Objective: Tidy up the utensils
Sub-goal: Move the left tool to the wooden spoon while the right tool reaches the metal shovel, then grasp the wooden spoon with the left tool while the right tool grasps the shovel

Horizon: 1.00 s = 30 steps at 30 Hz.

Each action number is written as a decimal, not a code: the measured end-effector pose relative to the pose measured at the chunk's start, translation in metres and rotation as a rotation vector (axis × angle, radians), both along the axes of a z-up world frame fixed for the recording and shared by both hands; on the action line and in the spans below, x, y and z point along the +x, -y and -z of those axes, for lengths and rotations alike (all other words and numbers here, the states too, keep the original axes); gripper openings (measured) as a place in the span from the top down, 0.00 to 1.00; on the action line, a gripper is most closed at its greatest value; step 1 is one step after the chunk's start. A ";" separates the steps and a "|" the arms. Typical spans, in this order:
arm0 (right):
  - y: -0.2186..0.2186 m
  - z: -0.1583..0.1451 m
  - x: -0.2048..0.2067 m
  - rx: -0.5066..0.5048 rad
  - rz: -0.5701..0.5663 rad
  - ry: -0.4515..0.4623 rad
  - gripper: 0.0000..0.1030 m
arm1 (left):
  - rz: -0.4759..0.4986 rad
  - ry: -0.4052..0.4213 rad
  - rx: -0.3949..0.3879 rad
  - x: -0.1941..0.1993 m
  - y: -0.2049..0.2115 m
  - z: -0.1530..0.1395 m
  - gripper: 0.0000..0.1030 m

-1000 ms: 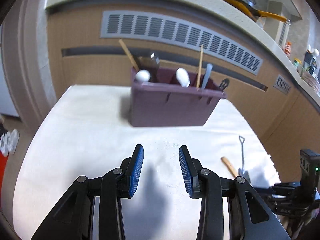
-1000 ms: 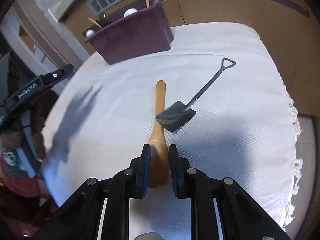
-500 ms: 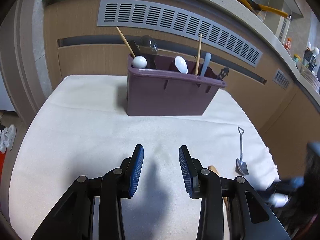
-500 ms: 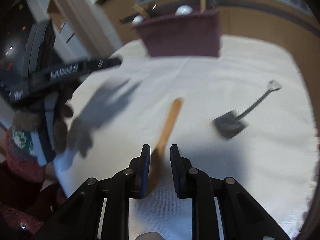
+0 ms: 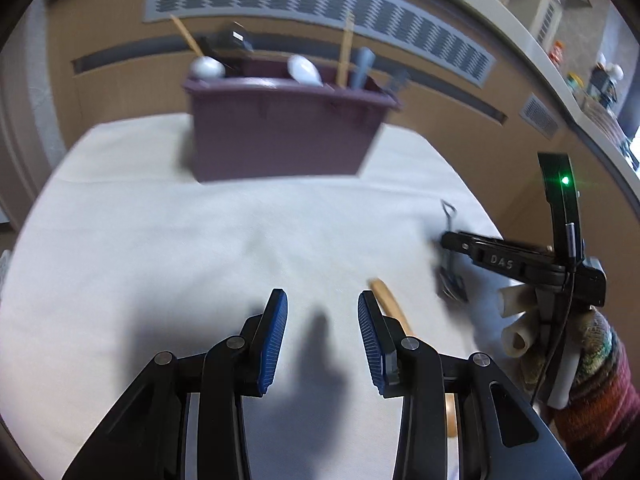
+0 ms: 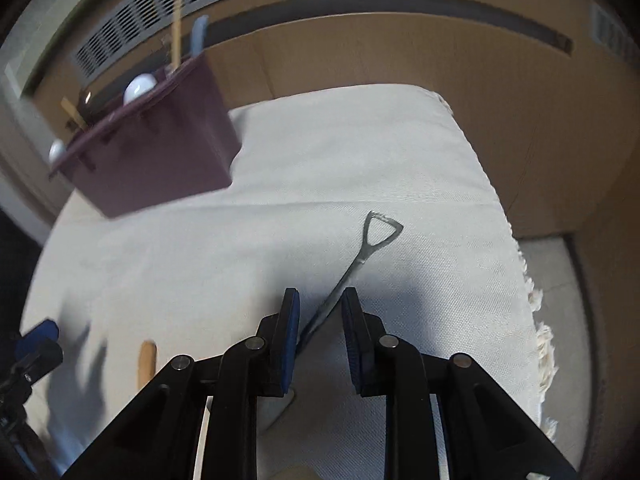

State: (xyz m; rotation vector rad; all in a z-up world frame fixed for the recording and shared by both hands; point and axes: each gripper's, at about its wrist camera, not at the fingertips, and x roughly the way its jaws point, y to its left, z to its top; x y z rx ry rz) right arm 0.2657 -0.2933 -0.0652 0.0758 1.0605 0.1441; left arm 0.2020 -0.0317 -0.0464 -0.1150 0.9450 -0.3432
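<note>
A dark metal shovel-shaped spoon (image 6: 362, 258) lies on the white cloth (image 6: 360, 152). Its thin handle runs between the fingers of my right gripper (image 6: 320, 336), which is open; the handle sits close to the left pad and the blade is hidden under the gripper. A wooden spoon (image 5: 386, 300) lies beside the right finger of my open left gripper (image 5: 322, 340), which holds nothing. In the right wrist view the wooden spoon (image 6: 146, 360) is at lower left. The purple caddy (image 5: 284, 132) stands at the far side with several utensils upright in it.
A wooden cabinet front with a grey vent grille (image 5: 320, 12) rises behind the caddy. The cloth's fringed right edge (image 6: 540, 328) drops off to the floor. A gloved hand and a knitted sleeve (image 5: 592, 380) hold the right gripper's body (image 5: 520, 268) at the left view's right side.
My right gripper has left the wooden spoon and shifted right, so the shovel spoon's handle now lies between its fingers. My left gripper has dipped and moved toward the wooden spoon.
</note>
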 end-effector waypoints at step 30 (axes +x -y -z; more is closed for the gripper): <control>-0.012 -0.008 -0.040 0.104 -0.180 -0.018 0.84 | 0.060 -0.091 0.188 0.003 -0.002 0.021 0.63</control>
